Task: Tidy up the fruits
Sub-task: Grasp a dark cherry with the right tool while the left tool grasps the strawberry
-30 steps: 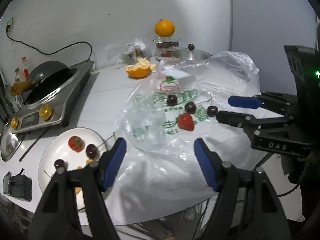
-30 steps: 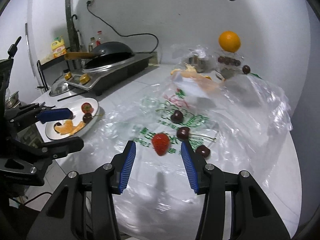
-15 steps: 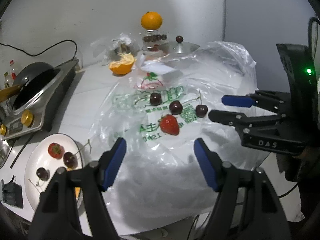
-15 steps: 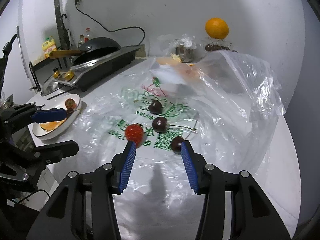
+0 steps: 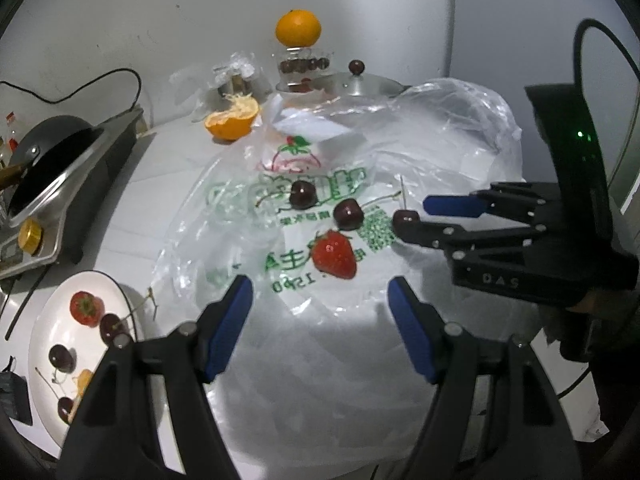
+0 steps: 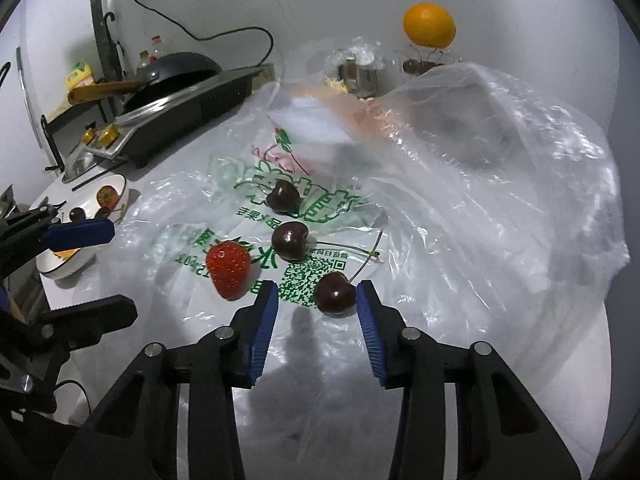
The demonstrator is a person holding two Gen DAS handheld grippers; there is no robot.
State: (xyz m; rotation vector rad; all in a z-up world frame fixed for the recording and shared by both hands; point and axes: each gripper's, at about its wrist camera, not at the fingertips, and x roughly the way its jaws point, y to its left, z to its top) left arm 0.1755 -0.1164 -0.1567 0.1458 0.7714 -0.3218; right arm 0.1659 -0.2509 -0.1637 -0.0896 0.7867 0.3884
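A red strawberry [image 5: 334,253] and three dark cherries lie on a clear printed plastic bag [image 5: 360,152]. My right gripper [image 6: 317,295] is open, its blue pads on either side of the nearest cherry [image 6: 334,293], not touching it. The strawberry shows at its left in the right wrist view [image 6: 229,269]. My left gripper [image 5: 320,300] is open and empty, just short of the strawberry. A white plate [image 5: 52,312] at the left holds a strawberry [image 5: 83,308], cherries and orange pieces.
A hob with a black pan [image 5: 48,152] stands at the left. A half orange [image 5: 232,120], a whole orange [image 5: 298,28] on a glass stand and a pot lid [image 5: 360,84] are at the back. The table edge is near, in front.
My right gripper has moved forward and right, from the strawberry to the nearest cherry, which now sits between its pads. My left gripper has shifted right and closer to the strawberry.
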